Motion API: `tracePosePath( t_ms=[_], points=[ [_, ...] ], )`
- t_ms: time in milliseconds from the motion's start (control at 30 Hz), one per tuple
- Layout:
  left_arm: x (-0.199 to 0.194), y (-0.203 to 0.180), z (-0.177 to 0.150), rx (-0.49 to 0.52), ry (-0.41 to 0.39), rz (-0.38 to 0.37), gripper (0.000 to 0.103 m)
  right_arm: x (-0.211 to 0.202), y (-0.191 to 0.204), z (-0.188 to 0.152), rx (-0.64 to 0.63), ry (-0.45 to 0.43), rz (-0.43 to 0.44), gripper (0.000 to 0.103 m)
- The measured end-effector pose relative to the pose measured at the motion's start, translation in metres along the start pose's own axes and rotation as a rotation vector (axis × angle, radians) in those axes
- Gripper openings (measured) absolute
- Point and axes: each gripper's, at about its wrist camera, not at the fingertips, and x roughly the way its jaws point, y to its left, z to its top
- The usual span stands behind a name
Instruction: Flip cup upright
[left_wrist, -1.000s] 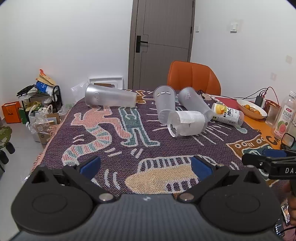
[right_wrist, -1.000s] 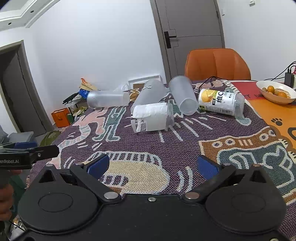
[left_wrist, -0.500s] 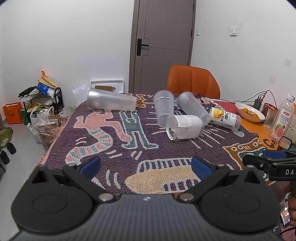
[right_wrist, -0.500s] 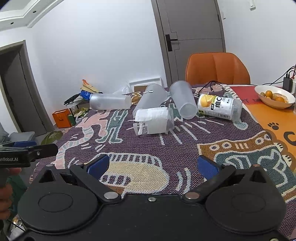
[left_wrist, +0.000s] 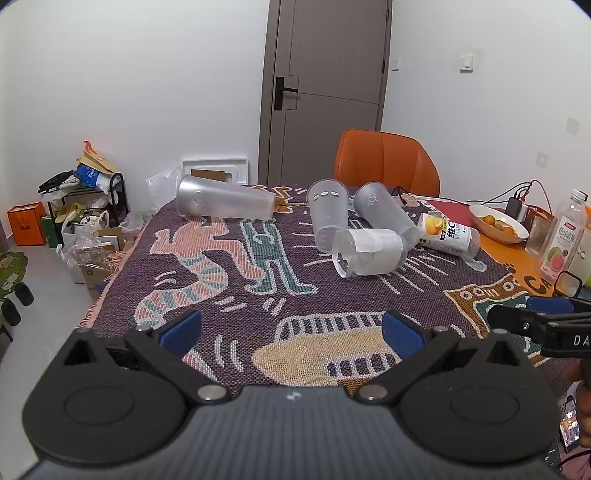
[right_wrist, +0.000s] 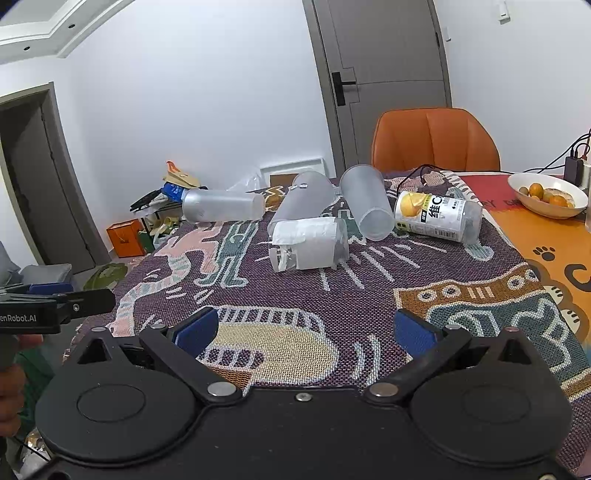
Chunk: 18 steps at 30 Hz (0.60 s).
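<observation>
Several frosted plastic cups lie on their sides on a patterned woven cloth. One long cup lies at the far left. Two more lie side by side mid-table, also in the right wrist view. A short cup with a white paper label lies in front of them. My left gripper is open and empty over the near edge. My right gripper is open and empty, also near the front edge.
A yellow-labelled drink bottle lies on its side right of the cups. A bowl of oranges, a guava drink bottle and cables sit at the right. An orange chair stands behind the table. Floor clutter lies left.
Both grippers have drawn back and risen slightly, so the cups look a little farther away. The cups have not moved. Both grippers stay open.
</observation>
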Motion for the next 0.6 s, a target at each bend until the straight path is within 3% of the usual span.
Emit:
tracePosePath(
  t_ms=[600],
  points=[
    [0.025,-0.002,0.012,0.008,0.019,-0.036,0.103,0.017,-0.015,0.006,0.005,0.03,-0.023,0.103]
  ],
)
